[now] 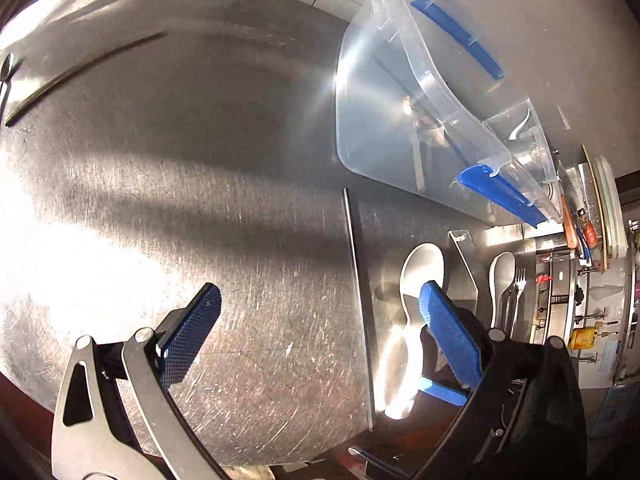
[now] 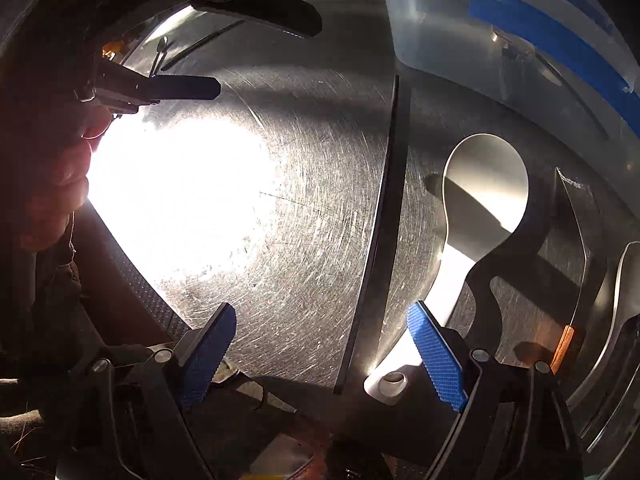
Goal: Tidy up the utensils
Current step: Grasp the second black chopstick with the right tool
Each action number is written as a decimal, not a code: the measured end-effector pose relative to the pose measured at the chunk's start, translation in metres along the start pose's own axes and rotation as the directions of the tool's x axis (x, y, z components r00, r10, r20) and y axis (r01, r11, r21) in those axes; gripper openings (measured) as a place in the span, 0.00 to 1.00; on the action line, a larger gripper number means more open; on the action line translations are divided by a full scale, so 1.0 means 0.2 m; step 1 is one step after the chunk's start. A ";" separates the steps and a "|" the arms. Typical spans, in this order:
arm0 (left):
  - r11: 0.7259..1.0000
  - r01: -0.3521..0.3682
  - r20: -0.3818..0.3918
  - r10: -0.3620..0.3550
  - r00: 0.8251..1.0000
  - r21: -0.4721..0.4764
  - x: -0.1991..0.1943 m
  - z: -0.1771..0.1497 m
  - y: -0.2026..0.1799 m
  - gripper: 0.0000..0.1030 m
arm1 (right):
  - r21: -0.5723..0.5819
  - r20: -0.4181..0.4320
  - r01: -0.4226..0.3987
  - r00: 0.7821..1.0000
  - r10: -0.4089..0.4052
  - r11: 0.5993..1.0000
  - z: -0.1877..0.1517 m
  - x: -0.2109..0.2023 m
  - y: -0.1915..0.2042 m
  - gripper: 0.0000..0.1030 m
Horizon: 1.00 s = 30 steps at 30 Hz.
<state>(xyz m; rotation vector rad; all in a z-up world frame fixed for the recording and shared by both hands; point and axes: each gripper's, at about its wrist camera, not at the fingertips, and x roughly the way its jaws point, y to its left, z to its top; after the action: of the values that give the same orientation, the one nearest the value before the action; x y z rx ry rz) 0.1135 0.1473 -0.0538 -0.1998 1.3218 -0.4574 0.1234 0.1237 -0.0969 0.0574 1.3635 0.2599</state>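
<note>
Right now both tools gape wide and empty, the right tool (image 2: 322, 354) near the white spoon (image 2: 486, 184) lying flat on the glaring steel table (image 2: 280, 240), so its pads could skid off the thin handle.

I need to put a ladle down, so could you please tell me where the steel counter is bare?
The widest bare patch of brushed steel counter lies left of the dark seam and before the clear plastic bin with blue handles. Right of the seam it is crowded: large white spoon, second white spoon, metal fork.
</note>
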 end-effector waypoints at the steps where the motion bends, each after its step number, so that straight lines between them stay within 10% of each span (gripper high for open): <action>1: 1.000 -0.013 -0.002 0.013 1.000 0.008 0.00 -0.02 0.01 0.92 | 0.004 -0.015 0.017 1.000 -0.017 1.000 0.00 0.03 0.01 0.85; 8: 0.991 -0.133 0.020 0.132 0.991 0.023 0.02 -0.08 0.06 0.92 | 0.047 -0.044 0.041 0.998 -0.039 0.998 -0.04 0.14 0.03 0.83; 17: 0.998 -0.068 -0.039 0.067 0.997 -0.016 0.06 -0.10 0.07 0.92 | 0.095 -0.061 0.086 0.995 -0.081 0.992 -0.08 0.21 0.01 0.10; 19: 0.999 -0.043 -0.073 0.041 0.996 -0.032 0.09 -0.10 0.09 0.92 | 0.115 -0.061 0.067 0.996 -0.060 0.991 -0.10 0.20 -0.01 0.08; 24: 0.996 0.043 -0.189 -0.058 0.980 -0.082 0.21 -0.13 0.07 0.92 | 0.170 -0.047 -0.100 0.993 0.109 0.980 -0.15 0.13 -0.07 0.07; 30: 0.983 0.122 -0.309 -0.161 0.937 -0.139 0.35 -0.21 0.00 0.92 | 0.217 -0.053 -0.317 0.941 0.335 0.924 -0.23 0.05 -0.10 0.07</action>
<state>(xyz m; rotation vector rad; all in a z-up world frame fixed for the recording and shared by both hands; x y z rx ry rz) 0.0863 0.1219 -0.1265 -0.3316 1.6620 -0.5507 0.0847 0.1015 -0.1206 0.4542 1.4642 0.4042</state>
